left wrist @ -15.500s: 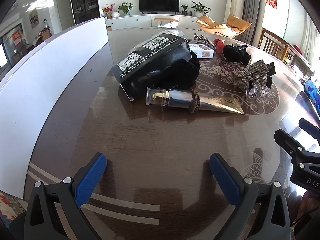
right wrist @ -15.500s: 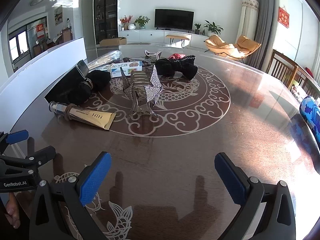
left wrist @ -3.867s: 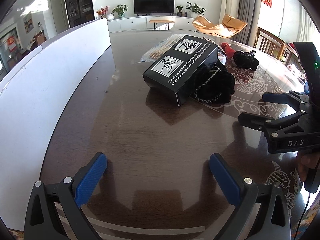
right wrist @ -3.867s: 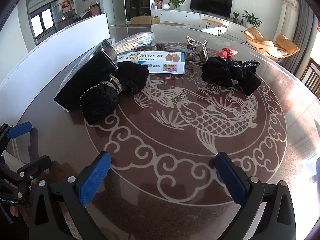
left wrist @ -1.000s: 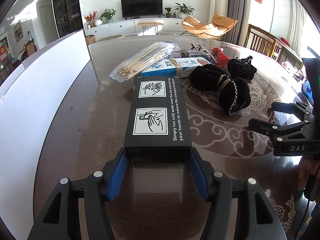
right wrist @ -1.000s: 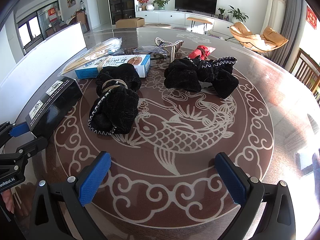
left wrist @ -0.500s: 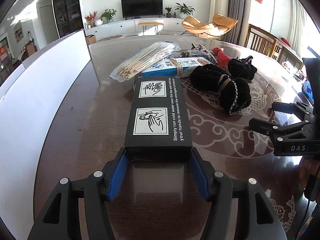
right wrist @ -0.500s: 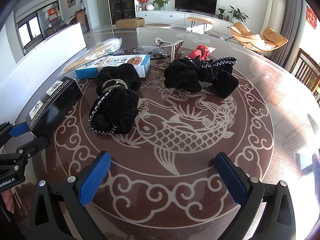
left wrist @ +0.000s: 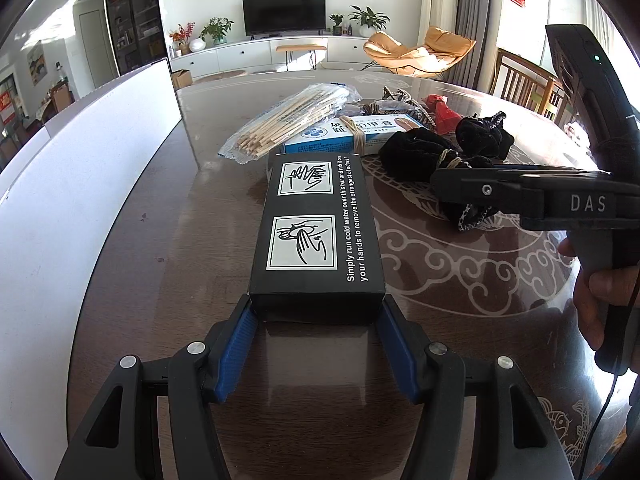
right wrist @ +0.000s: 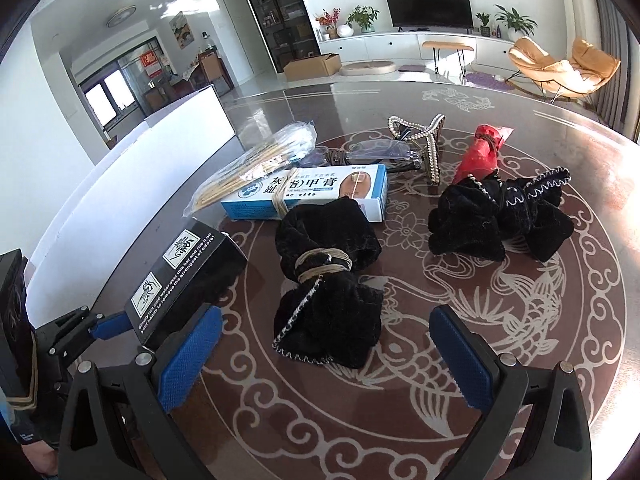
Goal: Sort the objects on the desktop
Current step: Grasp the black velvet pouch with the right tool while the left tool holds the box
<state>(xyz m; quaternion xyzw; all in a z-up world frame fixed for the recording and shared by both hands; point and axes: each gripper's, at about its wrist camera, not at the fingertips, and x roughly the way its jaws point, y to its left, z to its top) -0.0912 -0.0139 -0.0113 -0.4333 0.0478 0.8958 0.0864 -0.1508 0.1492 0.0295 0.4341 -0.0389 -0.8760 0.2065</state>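
Observation:
My left gripper (left wrist: 316, 314) is shut on the near end of a black box (left wrist: 318, 224) with white hand pictures, which lies on the brown table (left wrist: 168, 240). The box also shows in the right wrist view (right wrist: 188, 276), with the left gripper (right wrist: 100, 326) on it. My right gripper (right wrist: 324, 344) is open and empty, its fingers on either side of the near end of a black velvet bundle (right wrist: 326, 280) tied with cord. In the left wrist view the right gripper (left wrist: 532, 192) reaches across over that bundle (left wrist: 420, 156).
Behind lie a blue-and-white box (right wrist: 308, 192), a bag of wooden sticks (right wrist: 256, 168), a second black velvet bundle (right wrist: 500, 216), a red item (right wrist: 482, 152), a beaded hair clip (right wrist: 424, 136). A white board (left wrist: 68, 184) runs along the table's left edge.
My right gripper has moved forward and left to the tied black bundle, which now sits between its fingers. My left gripper still holds the black box in the same place.

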